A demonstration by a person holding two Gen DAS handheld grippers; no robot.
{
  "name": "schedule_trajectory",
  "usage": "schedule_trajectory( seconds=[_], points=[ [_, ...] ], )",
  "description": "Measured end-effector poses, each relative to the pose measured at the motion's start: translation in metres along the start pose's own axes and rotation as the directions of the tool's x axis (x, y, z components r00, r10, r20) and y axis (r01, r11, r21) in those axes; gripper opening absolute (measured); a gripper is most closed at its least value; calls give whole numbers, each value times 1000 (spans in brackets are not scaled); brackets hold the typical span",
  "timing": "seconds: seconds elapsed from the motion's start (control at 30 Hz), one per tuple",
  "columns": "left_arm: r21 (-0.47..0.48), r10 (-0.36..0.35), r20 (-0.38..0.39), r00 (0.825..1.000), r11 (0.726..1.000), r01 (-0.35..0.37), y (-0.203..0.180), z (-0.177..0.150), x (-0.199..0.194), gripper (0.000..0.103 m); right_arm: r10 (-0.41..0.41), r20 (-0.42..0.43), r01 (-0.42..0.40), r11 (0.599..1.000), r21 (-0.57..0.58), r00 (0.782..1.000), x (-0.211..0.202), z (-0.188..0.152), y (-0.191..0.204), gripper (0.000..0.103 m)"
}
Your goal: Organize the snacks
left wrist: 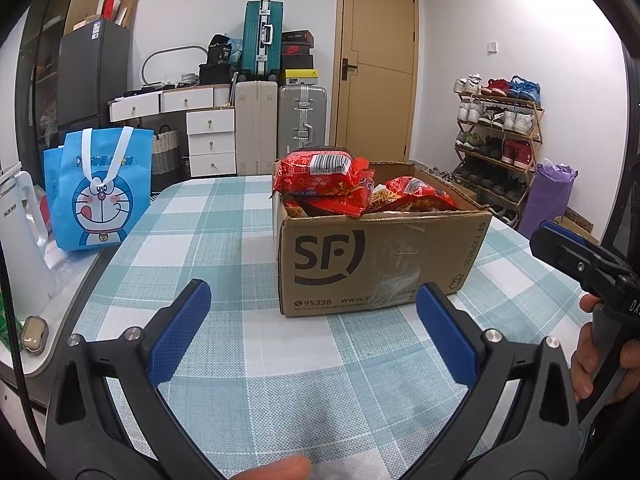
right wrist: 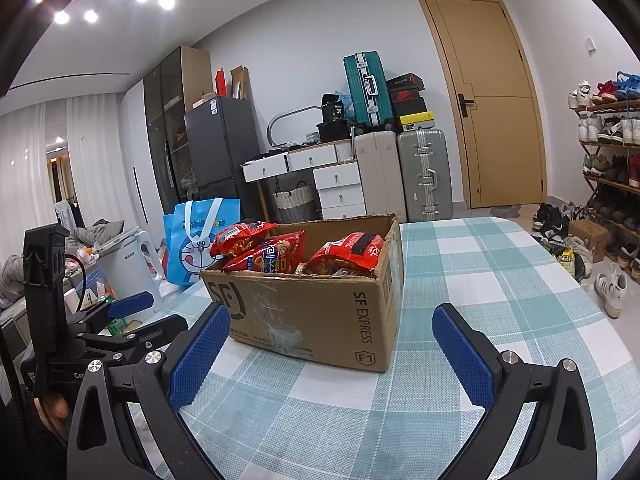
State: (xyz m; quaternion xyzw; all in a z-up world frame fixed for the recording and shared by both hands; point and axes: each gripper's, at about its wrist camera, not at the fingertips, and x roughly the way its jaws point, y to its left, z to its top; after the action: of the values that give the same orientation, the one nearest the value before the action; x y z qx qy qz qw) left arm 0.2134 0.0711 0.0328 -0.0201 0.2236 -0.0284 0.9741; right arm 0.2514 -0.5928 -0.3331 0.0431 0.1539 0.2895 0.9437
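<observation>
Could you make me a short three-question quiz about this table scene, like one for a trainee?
1. True or false: the left gripper is holding a snack packet.
2. The cardboard box on the checked tablecloth holds: A) shoes, B) red snack packets, C) nothing.
3. Fill in: the blue cartoon bag stands off the box's ____ side in the left wrist view.

Key
1. False: its jaws are wide apart with nothing between them, as are those of the right gripper.
2. B: the red snack packets stick up above the rim.
3. Left.
</observation>
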Motion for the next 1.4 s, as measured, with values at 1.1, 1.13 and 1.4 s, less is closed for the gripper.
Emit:
schedule_trajectory(
  seconds=[1.1, 1.13, 1.4],
  points=[
    [0, 0, -1, 1000, 1000, 0, 0, -1, 1, 103, -5, -1, 5, 1000, 24, 1000, 0, 0, -3, 103],
    [0, 1, -2, 1000, 1000, -1, 0, 0, 0, 103, -5, -2, 5, 1000, 25, 1000, 0, 0, -3, 103],
    [0, 0, 0, 1000, 1000, 0, 0, 0, -1, 102, -5, -2, 5, 1000, 25, 1000, 0, 0, -3, 103]
  ],
)
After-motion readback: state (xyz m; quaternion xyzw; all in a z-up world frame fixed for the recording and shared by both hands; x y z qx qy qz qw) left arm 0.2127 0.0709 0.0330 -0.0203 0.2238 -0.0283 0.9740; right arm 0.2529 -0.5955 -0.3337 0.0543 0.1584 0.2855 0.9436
